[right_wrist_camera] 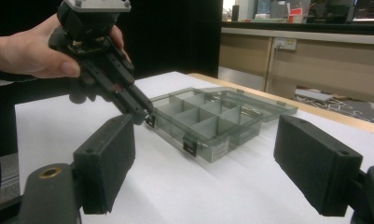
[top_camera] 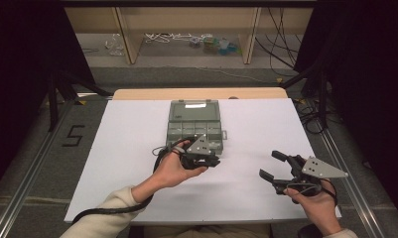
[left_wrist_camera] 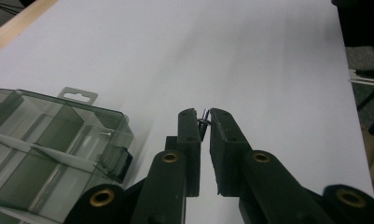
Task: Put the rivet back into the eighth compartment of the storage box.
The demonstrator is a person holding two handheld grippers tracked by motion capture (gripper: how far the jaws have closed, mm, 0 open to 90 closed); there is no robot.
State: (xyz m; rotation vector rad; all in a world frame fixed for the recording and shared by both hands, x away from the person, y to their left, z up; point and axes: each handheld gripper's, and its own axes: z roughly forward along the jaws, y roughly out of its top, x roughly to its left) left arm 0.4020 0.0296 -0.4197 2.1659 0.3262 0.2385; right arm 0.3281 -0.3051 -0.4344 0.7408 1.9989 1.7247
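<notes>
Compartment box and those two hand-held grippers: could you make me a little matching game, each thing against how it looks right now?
Things:
1. compartment box
2. left hand-held gripper
3. right hand-held gripper
4. table

States:
A. jaws spread wide, nothing between them
B. lid folded back, lying open
C. white top
D. jaws pinched on a small metal piece

Pairs: 1-B, 2-D, 3-A, 4-C

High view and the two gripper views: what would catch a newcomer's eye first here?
The open, clear compartment box at the middle of the white table, its lid laid back. At the box's near edge the left tool is pinched shut on a tiny metal piece. The right tool stands wide open and apart from the box, near the table's front right.
</notes>
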